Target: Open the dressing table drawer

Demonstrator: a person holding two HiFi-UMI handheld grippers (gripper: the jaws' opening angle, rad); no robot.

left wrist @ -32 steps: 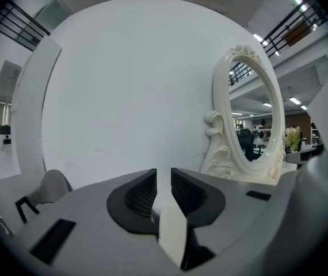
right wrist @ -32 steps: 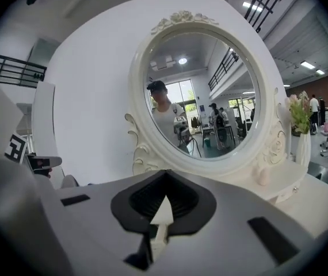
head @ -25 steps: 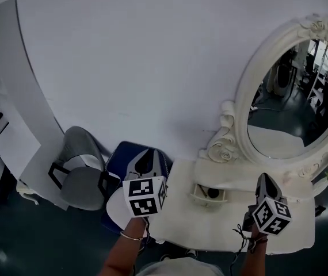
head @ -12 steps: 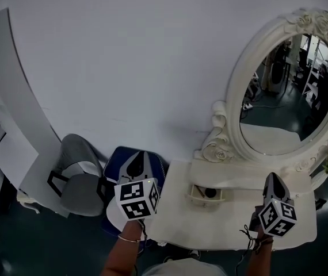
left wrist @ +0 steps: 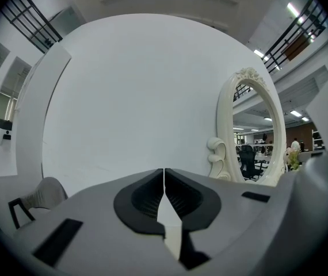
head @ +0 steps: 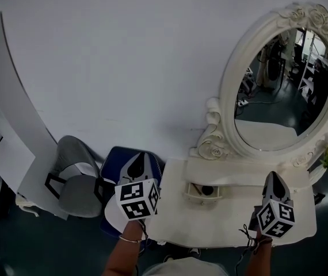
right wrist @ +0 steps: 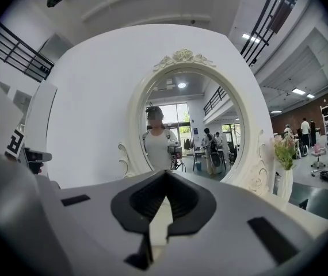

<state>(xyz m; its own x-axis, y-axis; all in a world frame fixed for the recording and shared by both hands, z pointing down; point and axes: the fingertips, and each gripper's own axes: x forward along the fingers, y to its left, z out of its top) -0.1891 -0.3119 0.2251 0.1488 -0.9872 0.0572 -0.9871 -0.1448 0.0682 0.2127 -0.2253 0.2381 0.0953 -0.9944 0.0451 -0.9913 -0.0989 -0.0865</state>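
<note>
Tabletop: white dressing table [head: 221, 227], nearest.
Left gripper [head: 143, 156]: closed, empty, at the table's 9 o'clock edge.
Right gripper [head: 273, 177]: closed, empty.
Drawer [head: 206, 192]: between both grippers, 3 o'clock of left, 9 o'clock of right; neither clearly nearer.
Mirror [head: 279, 85]: 12 o'clock, farthest.

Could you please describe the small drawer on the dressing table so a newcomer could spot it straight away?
Find the big oval mirror in its carved white frame, standing on the white dressing table. Along the table's back, under the mirror's lower left edge, sits the drawer. It is the only small boxy piece jutting forward, with a dark spot inside.
</note>
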